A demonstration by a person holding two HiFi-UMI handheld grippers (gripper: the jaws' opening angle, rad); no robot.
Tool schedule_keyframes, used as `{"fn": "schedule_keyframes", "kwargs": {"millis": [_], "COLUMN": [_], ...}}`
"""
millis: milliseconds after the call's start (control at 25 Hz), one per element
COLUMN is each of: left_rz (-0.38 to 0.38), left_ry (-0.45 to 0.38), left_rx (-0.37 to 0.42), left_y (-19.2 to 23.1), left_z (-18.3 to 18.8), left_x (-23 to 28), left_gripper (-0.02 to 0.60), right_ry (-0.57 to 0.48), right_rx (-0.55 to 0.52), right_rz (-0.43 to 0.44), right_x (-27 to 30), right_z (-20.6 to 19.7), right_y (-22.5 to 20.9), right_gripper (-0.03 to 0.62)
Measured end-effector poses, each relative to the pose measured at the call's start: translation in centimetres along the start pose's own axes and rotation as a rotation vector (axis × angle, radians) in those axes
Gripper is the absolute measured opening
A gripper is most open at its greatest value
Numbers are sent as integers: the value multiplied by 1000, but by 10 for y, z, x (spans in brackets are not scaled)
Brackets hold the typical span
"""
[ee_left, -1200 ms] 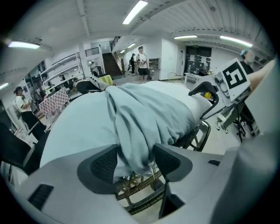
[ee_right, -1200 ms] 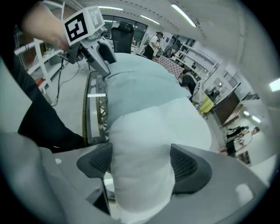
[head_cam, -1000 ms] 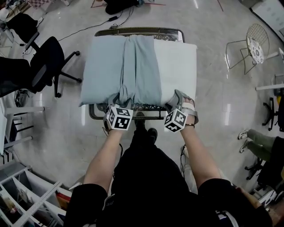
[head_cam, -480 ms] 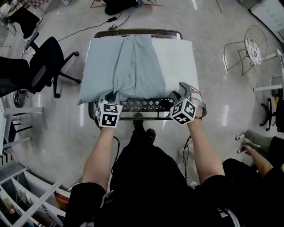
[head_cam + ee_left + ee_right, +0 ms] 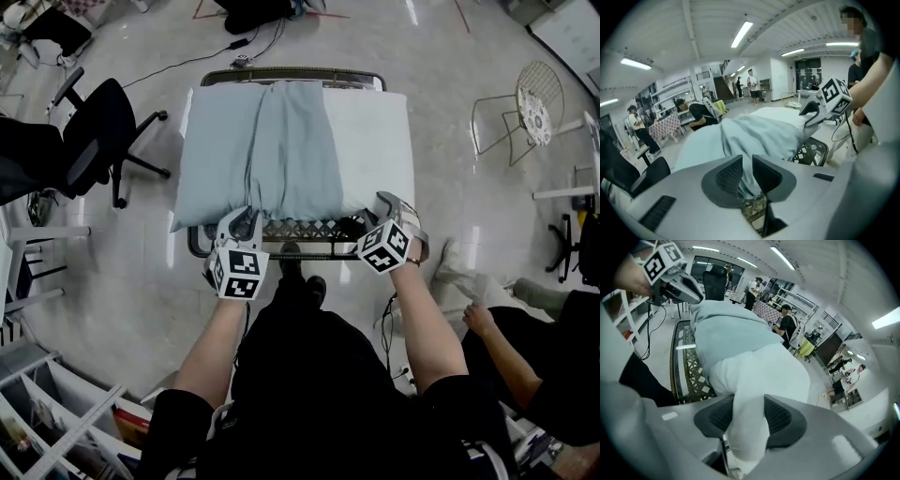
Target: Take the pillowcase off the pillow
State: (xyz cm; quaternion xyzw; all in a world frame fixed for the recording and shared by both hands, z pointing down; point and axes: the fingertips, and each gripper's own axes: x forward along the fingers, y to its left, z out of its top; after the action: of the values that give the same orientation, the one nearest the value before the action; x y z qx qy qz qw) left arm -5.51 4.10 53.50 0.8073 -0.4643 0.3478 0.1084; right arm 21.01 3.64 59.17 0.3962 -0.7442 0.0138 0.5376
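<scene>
My left gripper (image 5: 246, 220), jaws opening, pinches the near hem of the pale-blue cloth pillowcase (image 5: 281, 141), which seems soft and light, at 12 o'clock on the dark metal lattice table (image 5: 300, 227), while my right gripper (image 5: 380, 202), jaws closing, squeezes the bare corner of the squashy white pillow (image 5: 375, 141).

Pillow (image 5: 375, 141) on metal lattice table (image 5: 300, 228)

Pillowcase (image 5: 267, 141) was plain pale blue-grey, pillow (image 5: 375, 141) was plain white, table (image 5: 300, 228) was dark metal with an openwork lattice pattern, floor (image 5: 141, 281) was glossy pale grey, office chair (image 5: 98, 122) was black, wire chair (image 5: 539, 89) was white, person's clothes (image 5: 309, 375) were black.
</scene>
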Motion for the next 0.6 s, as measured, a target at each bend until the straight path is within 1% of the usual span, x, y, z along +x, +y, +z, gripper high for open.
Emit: {"fn": "schedule_keyframes", "kwargs": {"millis": [40, 120, 160, 240, 320, 440, 480, 560, 600], "left_rz": [-5, -61, -97, -145, -159, -134, -118, -95, -93], "left_ry": [-25, -40, -30, 14, 57, 99, 109, 132, 145], "left_rx": [13, 14, 11, 11, 4, -8, 0, 19, 16], "left_y": [-11, -35, -47, -64, -72, -67, -63, -53, -47], "left_z": [10, 21, 21, 17, 10, 1, -1, -6, -8], "left_x": [-3, 1, 8, 25, 43, 65, 68, 67, 63], "left_gripper": [79, 109, 118, 172, 216, 216, 194, 66, 27], "right_ry": [1, -1, -5, -13, -23, -39, -42, -43, -43], "right_rx": [7, 17, 21, 28, 28, 24, 24, 29, 36], "right_rz": [5, 8, 7, 7, 5, 7, 11, 17, 18], "right_x": [0, -1, -2, -5, -8, -11, -11, -13, -13], "right_z": [0, 2, 3, 6, 9, 11, 10, 7, 6], "right_y": [0, -1, -2, -3, -3, 0, 1, 2, 0], "right_gripper": [202, 199, 199, 196, 192, 183, 178, 166, 159]}}
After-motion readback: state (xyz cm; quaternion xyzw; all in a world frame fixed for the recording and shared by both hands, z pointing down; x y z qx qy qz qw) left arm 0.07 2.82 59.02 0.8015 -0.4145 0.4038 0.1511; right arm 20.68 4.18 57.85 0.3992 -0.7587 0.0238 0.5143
